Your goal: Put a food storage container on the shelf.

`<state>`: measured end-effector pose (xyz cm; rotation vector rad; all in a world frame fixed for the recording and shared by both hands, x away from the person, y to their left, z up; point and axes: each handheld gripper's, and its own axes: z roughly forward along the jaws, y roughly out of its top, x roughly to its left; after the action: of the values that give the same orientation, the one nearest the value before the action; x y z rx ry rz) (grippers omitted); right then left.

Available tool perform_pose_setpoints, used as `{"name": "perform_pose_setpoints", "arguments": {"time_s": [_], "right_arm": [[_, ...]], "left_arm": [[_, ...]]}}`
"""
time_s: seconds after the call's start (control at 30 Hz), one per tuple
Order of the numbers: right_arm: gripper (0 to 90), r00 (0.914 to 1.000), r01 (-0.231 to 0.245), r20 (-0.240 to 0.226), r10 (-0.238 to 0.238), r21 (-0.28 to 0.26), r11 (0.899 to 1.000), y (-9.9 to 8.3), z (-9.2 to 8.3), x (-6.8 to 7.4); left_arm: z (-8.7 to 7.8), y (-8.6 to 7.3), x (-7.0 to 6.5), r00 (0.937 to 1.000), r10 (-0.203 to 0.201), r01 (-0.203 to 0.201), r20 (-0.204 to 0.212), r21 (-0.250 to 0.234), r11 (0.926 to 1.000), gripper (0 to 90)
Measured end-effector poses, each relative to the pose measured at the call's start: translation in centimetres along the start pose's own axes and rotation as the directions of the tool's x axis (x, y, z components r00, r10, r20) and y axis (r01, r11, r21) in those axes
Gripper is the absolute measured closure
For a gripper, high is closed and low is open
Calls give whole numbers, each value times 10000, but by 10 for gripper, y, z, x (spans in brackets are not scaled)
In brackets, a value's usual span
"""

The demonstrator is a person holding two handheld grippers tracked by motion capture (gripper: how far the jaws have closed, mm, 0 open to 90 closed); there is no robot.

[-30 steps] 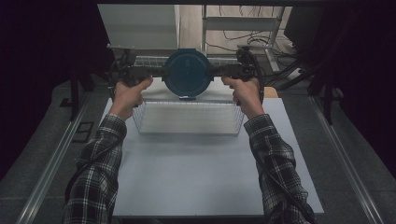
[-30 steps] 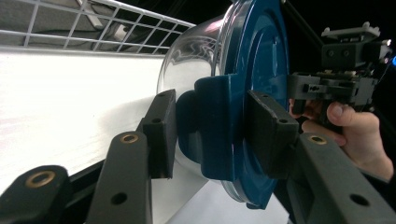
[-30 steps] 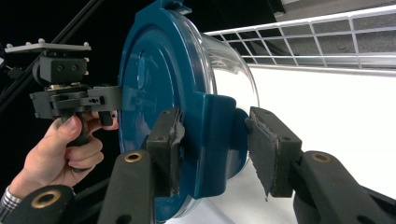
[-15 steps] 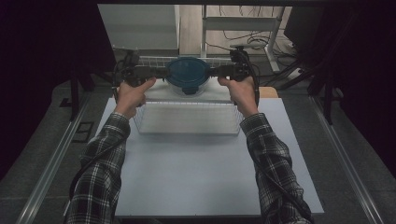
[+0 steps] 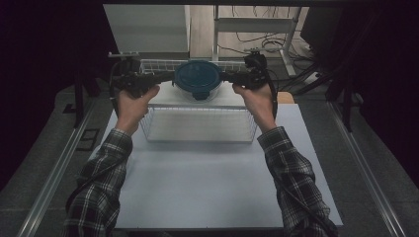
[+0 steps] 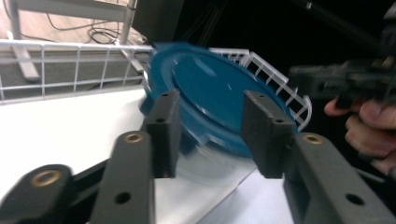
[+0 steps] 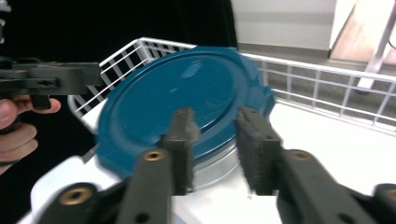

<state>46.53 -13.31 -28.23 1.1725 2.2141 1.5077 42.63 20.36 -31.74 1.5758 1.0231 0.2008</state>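
The blue-lidded container (image 5: 197, 80) now sits farther back, over the far wire basket (image 5: 158, 64); both grippers' jaws have just been closing.

- Lid (image 6: 219, 93): blue plastic, smooth, glossy.
- Container (image 7: 215, 165) beneath it: clear, glass or plastic, cannot tell.
- Basket (image 5: 197, 123): white coated wire.
- Hand-held gripper pads (image 6: 261, 133): black, matt, foam-like.
- Surface (image 5: 207, 182): white, matt, smooth.
- Sleeves (image 5: 296, 177): checked cloth.

container (image 5: 197, 81) above the far part of the wire basket (image 5: 197, 133) | basket on the tabletop (image 5: 197, 187), toward its far edge | left tool (image 5: 165, 79) at the container's left side, right tool (image 5: 228, 77) at its right | container between both tools
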Motion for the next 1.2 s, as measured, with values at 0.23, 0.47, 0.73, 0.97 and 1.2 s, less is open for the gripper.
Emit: {"name": "perform_pose_setpoints", "arguments": {"time_s": [0.23,0.47,0.73,0.97,1.2], "right_arm": [[885,9886,1500,80,-1503,254,9884,-24,-5,22],[882,9893,1450,108,-1458,547,9879,-38,10,18],[883,9937,1119,33,-1122,421,9928,-36,16,14],[816,9913,1304,139,-1310,399,9907,-38,13,16],[545,9886,1506,-134,-1502,365,9879,-52,6,18]], "left_arm": [[6,-24,-26,9870,1526,-1487,-515,717,9863,817],[20,-27,-12,9865,960,-864,-1325,769,9933,841],[30,-15,4,9823,437,-294,-1821,804,9963,848],[19,-24,-1,9874,651,-543,-1439,773,9955,724],[2,-44,-23,9788,1719,-1613,-1117,981,9820,421]]}}
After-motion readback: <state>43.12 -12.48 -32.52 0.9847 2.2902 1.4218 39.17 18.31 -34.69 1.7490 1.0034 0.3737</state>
